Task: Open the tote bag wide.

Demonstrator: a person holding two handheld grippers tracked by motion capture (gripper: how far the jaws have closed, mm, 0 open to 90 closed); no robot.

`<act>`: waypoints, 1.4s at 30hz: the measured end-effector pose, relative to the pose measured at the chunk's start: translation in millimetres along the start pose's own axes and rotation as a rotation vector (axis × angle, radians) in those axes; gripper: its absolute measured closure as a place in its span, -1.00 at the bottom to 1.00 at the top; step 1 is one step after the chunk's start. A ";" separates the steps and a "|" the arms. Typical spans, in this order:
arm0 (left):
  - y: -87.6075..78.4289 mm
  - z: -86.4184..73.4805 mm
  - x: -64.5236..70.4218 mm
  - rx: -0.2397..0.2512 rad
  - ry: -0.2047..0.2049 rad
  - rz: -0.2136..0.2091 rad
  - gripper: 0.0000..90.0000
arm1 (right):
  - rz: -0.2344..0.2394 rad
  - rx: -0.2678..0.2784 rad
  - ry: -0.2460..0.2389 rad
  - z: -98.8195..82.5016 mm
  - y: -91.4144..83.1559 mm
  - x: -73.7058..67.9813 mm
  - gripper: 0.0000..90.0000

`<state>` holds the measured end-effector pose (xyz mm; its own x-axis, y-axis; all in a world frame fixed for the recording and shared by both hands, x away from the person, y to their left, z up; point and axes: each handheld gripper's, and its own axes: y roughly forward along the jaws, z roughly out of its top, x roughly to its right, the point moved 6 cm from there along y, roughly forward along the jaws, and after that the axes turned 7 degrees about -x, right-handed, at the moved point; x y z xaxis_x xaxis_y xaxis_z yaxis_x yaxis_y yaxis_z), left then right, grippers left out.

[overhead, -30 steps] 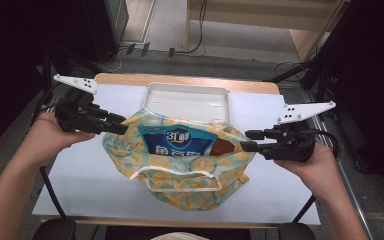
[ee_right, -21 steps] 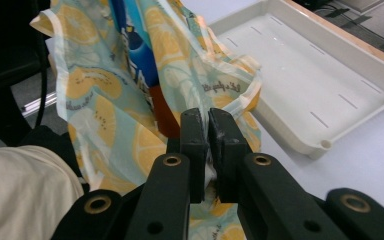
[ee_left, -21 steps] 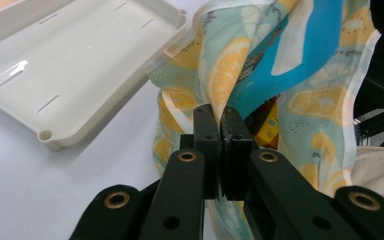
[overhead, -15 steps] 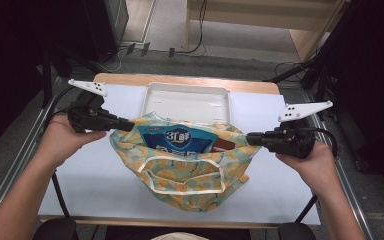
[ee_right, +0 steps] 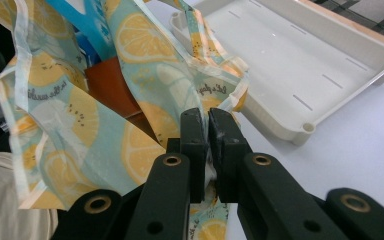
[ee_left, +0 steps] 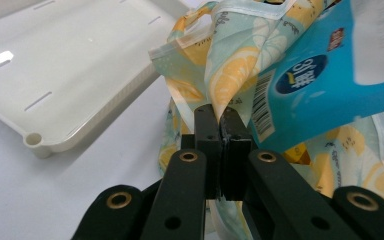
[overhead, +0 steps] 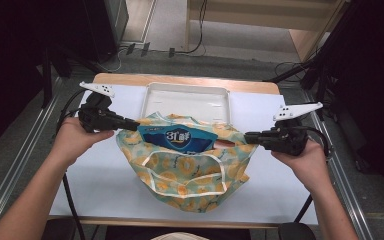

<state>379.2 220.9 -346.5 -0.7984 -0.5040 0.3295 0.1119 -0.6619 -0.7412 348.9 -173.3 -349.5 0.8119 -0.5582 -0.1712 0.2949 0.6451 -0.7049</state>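
Left gripper is sitting clamped on the left rim of the lemon-print bag, jaws pressed together on a fold of the fabric; the left gripper view is showing that pinch close up, cloth rising out from between the black pads; right gripper is doing the same on the bag's right rim, jaws nipped on the fabric edge, seen up close in the right gripper view; both sets of jaws have just been closing, with the bag's rim between them; two grippers, one per hand, left hand and right hand coming in from the bottom of the high view; the bag is being held stretched between them over the middle of the white table, mouth facing away from the person, just in front of the tray; counts: one bag, one blue packet, one white tray, one brownish item; the bag is holding the blue packet, which is sticking out of the mouth, plus the brownish item tucked beside it toward the right; the tray is lying with nothing in it at the far edge of the table, touching or just behind the bag's rim, cannot tell which; the left gripper view is giving the packet's barcode and printed oval logo; the right gripper view is giving the brownish item's flat orange-brown face, what it is being unclear; the high view is giving the bag's white-trimmed handles lying flat on its near side.
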 end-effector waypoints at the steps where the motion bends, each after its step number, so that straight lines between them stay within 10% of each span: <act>1: 1.5 -1.1 -1.5 -0.001 -0.003 0.000 0.99 | -0.001 -0.001 0.002 -0.5 1.4 0.8 0.93; 42: 45.7 -37.4 -33.3 -0.024 -0.138 -0.064 1.00 | 0.057 -0.005 0.095 -32.1 54.0 15.2 0.97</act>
<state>388.7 228.2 -413.2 -0.7146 -0.5335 0.4525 0.0480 -0.6827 -0.7291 361.0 -163.7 -412.3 0.7756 -0.5679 -0.2755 0.2472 0.6749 -0.6953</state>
